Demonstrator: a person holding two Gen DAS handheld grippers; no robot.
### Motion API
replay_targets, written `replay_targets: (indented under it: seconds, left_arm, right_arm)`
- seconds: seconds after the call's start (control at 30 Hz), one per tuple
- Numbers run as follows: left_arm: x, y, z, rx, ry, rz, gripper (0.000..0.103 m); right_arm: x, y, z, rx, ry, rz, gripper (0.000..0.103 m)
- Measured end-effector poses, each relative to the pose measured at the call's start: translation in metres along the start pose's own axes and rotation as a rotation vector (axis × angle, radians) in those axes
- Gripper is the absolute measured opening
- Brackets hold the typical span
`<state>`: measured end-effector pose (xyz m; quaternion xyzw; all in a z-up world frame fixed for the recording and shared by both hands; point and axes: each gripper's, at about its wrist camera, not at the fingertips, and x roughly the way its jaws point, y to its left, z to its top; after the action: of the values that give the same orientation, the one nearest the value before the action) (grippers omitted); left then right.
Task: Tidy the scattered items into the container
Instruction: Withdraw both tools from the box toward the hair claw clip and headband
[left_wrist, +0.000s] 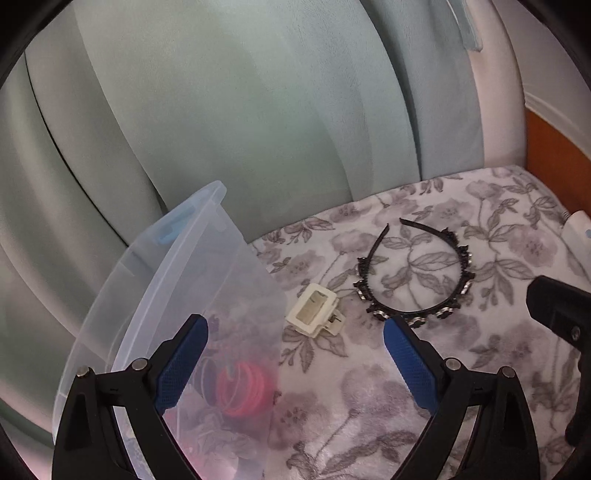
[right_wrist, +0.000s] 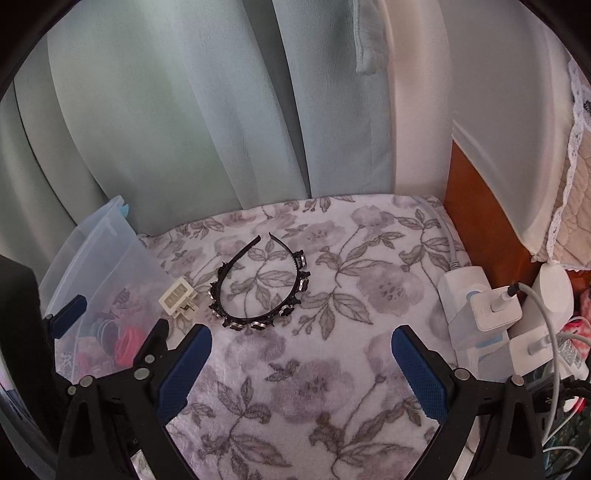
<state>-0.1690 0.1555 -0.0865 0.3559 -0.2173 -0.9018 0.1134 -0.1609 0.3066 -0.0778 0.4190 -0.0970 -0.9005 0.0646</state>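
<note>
A clear plastic container (left_wrist: 192, 258) stands tilted at the left on the flowered blanket, with red hair ties (left_wrist: 242, 387) and other small items inside. Just right of it lies a cream claw clip (left_wrist: 314, 314), and beyond that a black jewelled headband (left_wrist: 466, 258). My left gripper (left_wrist: 295, 330) is open, one finger over the container and the other near the headband, with the clip just ahead between them. My right gripper (right_wrist: 301, 338) is open and empty above bare blanket, short of the headband (right_wrist: 255, 324). The clip (right_wrist: 179, 297) and container (right_wrist: 103, 251) lie to its left.
Pale green curtains (right_wrist: 221, 110) hang behind the blanket. At the right stand a white power strip with chargers and cables (right_wrist: 476, 306), a round white device (right_wrist: 554, 288) and an orange wooden panel (right_wrist: 480, 221). Part of the right gripper's body (left_wrist: 554, 306) shows at the left wrist view's right edge.
</note>
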Motion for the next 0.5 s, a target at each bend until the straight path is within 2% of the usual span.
replay_targets:
  seconds: [0.07,0.17,0.33,0.43,0.5]
  left_arm:
    - [0.003,-0.006,0.001,0.015,-0.013,-0.003,0.096]
    - [0.020,-0.018,-0.001,0.040,0.014,-0.014,0.096]
    - [0.066,-0.014,0.001,-0.068,0.138,-0.033,0.096]
    - [0.089,-0.015,0.004,-0.088,0.175,-0.021,0.096]
    - [0.096,-0.019,0.005,-0.093,0.169,-0.019,0.096]
  right_arm:
    - [0.008,-0.002,-0.004,0.006,0.018,-0.004,0.100]
    - [0.017,-0.004,-0.007,0.010,0.031,-0.004,0.100]
    - [0.029,-0.005,-0.007,-0.017,0.046,-0.022,0.099]
    - [0.040,-0.008,-0.005,-0.007,0.060,-0.023,0.099]
    - [0.048,-0.008,-0.003,-0.004,0.070,-0.022,0.099]
